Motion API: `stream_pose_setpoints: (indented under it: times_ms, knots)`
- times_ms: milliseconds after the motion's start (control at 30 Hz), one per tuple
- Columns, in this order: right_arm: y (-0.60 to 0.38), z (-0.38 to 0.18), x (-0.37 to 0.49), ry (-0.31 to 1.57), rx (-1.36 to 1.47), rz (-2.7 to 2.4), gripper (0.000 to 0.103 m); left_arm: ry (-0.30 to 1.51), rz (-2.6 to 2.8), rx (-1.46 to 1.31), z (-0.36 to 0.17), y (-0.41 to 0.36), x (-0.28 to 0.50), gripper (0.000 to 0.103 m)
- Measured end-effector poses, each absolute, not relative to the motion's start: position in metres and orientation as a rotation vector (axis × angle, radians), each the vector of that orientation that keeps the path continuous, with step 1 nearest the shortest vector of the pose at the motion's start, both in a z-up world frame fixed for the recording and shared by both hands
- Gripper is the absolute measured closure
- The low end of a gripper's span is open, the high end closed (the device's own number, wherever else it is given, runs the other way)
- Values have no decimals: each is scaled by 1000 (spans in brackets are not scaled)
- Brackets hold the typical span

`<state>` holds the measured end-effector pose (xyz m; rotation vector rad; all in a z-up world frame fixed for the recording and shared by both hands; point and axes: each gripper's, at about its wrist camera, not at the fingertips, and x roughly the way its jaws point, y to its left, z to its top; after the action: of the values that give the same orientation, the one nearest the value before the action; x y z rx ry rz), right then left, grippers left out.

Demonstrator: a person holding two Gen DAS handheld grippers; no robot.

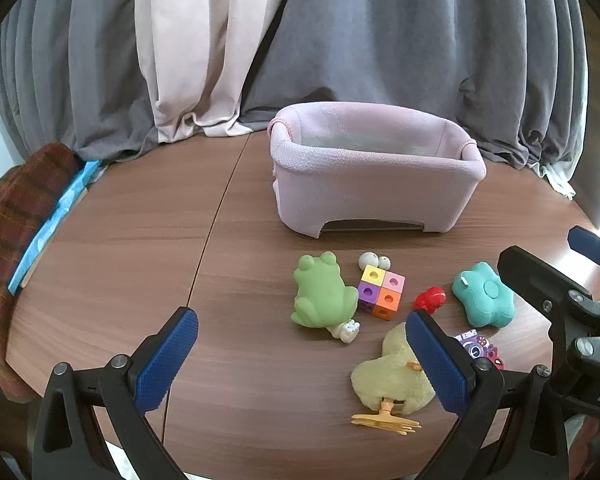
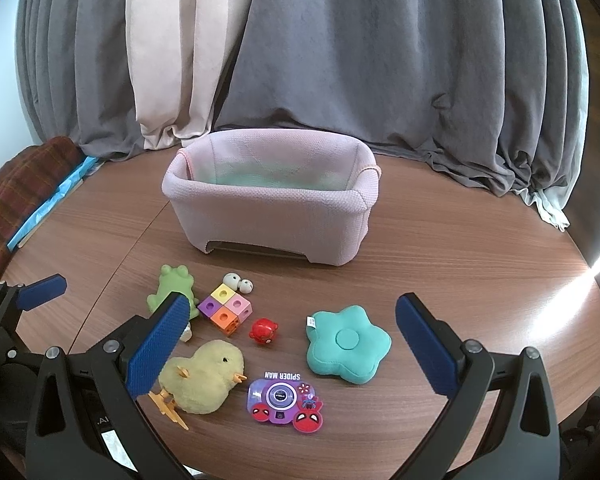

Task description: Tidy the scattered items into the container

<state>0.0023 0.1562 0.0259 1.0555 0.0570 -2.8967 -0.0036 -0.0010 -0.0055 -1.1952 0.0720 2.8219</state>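
Right gripper (image 2: 288,348) spread wide, empty, hovering above the teal flower cushion (image 2: 348,344). Left gripper (image 1: 300,356) likewise agape. Cushion well short of the pink basket (image 2: 268,216); probably soft, light, best pinched across its lobes.

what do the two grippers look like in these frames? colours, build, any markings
Both match: black plastic frames with triangular cut-outs and silver rivets at the pivots, each finger faced with a blue, finely textured pad. Left gripper; right gripper. The right gripper's body shows partial white lettering, "DA", in the left wrist view. No cables, sleeves or hands are visible.
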Motion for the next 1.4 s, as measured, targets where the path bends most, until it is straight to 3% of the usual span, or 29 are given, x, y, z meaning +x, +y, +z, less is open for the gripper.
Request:
stream_pose_setpoints:
  times_ms: [1400]
  knots:
    - [177,32,-11,70,1113,-2937,1,114,2808,-1176,6,5,-21,0]
